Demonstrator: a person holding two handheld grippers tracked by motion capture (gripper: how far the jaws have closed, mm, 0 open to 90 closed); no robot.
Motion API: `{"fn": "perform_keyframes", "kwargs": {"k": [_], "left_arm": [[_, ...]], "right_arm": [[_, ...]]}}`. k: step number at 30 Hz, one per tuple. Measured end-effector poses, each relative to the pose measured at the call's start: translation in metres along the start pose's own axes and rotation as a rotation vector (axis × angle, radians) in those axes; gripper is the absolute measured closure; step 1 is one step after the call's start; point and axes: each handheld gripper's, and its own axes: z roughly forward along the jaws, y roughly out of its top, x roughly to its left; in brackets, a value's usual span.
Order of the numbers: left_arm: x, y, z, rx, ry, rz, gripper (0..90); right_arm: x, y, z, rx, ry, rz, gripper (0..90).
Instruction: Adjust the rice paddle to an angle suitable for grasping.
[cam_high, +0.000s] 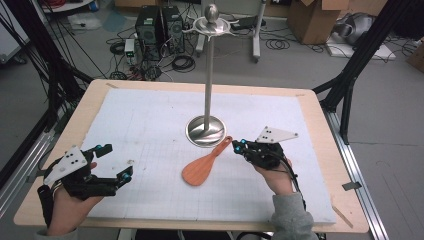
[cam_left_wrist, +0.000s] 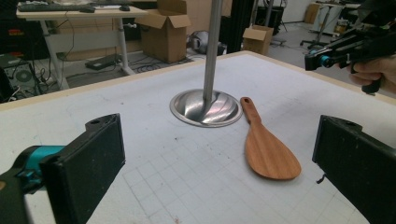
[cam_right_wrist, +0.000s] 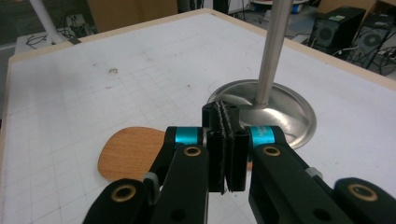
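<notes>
A person sits at the near edge of a wooden table (cam_high: 320, 130) covered by a white gridded mat (cam_high: 150, 130), holding a black two-jaw gripper in each hand.

A wooden rice paddle (cam_high: 202, 167) lies flat on the mat near the middle of the table. Its broad rounded blade points toward the near left, and its narrow handle runs up toward the far right. The handle's tip lies just beside the round steel base (cam_high: 205, 131) of a tall metal stand (cam_high: 208, 75), whose thin pole rises straight up from that base to a knobbed top.

The right gripper (cam_high: 239, 146) sits to the right of the paddle, with its tips close to the end of the handle. In the right gripper view its jaws are pressed flat together, with only a thin seam between the pads. They are above the handle, which they hide; nothing appears to be caught between them, though the paddle's handle end is covered from this angle. The orange blade (cam_right_wrist: 133, 151) shows to the left behind the jaws.

The left gripper (cam_high: 116, 162) rests at the near left of the mat, well apart from the paddle. Its jaws stand wide apart and released, with bare mat between them.
</notes>
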Motion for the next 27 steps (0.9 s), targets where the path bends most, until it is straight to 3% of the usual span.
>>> {"fn": "perform_keyframes", "kwargs": {"k": [4,6,19,27], "left_arm": [[0.001,0.000,-0.007,-0.006,0.011,-0.003,2.7],[0.001,-0.001,-0.008,-0.009,0.012,-0.005,2.7],[0.000,-0.004,-0.015,0.001,0.025,-0.006,2.7],[-0.002,-0.006,-0.016,0.009,0.029,0.001,2.7]], "right_arm": [[-0.002,-0.003,0.012,-0.016,0.040,0.062,89.3],[-0.002,-0.004,0.018,-0.007,0.045,0.061,89.3],[0.008,-0.011,0.058,0.097,0.054,-0.011,89.3],[0.012,-0.014,0.072,0.120,0.051,-0.014,89.3]]}}
